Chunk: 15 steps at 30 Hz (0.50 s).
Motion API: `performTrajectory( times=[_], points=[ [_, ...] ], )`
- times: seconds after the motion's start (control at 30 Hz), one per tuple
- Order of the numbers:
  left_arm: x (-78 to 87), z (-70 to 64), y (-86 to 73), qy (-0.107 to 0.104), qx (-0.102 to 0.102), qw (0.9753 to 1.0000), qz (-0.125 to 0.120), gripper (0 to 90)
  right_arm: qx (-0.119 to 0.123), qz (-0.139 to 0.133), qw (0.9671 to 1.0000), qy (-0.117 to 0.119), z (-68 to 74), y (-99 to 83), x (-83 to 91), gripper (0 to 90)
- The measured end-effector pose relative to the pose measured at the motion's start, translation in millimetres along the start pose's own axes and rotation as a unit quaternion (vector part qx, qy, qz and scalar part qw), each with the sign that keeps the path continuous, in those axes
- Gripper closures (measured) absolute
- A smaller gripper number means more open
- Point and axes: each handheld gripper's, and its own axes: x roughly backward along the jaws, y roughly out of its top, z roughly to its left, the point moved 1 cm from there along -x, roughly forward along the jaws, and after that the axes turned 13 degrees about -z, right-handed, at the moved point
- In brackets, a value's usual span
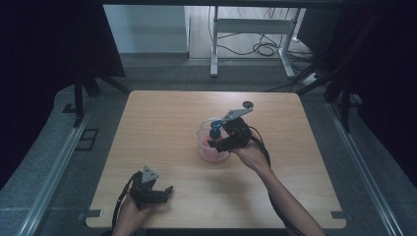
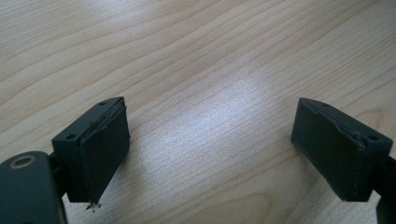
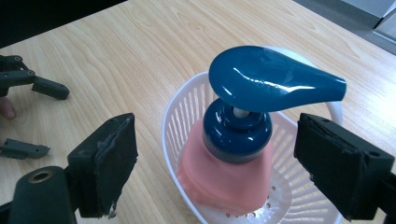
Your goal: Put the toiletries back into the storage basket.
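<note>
Down at the near edge of the wooden table [image 1: 162,110], our left gripper [image 1: 156,192] sits low on the left side, close to the front, with its jaws spread wide and nothing between them. From the left gripper view we see just bare wood grain in the gap, pads [image 2: 100,156] well apart, so it's not holding anything.

Moving right toward the middle of the table, we've got a pink pump bottle [image 3: 224,175] with a dark blue pump head [image 3: 273,79] standing upright inside a small white slotted basket [image 3: 180,105]. In the high view the basket [image 1: 204,147] sits roughly at the table's center, well apart from the left gripper.

Our right gripper [image 1: 218,136] hovers right over that basket, jaws open on either side of the bottle's blue collar. In the right gripper view the pads [image 3: 116,163] flank the pump without touching it, so it isn't pinching anything. We can also spot the left gripper's open jaws far off at the left edge of that view.
</note>
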Motion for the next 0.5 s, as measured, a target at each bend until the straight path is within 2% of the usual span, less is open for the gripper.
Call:
performTrajectory(
  times=[0.5],
  points=[
    [0.0, -0.1, 0.0, 0.000, 0.000, 1.0000, 0.000, 11.3, 0.002, 0.002, 1.0000, 0.004, 5.4, -1.8, 15.2, 13.2]
  ],
)
